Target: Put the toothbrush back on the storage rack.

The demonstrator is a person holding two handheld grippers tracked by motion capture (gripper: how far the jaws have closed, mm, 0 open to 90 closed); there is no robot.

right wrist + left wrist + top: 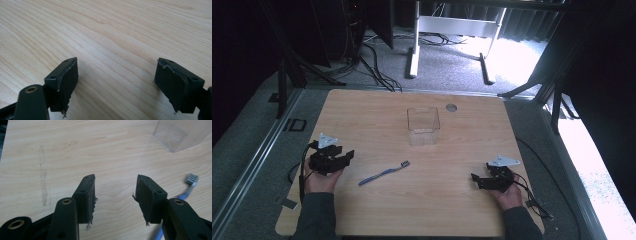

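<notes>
On the light wooden table [377,110], the clear square plastic container [423,125] stands near the middle of the far edge. The blue toothbrush with grey bristles [384,173] lies nearer the near edge, left of the container, its head toward the container. The left black gripper [348,156] rests near the left edge, the right black gripper [476,180] near the right edge, both well apart from the toothbrush.
</notes>
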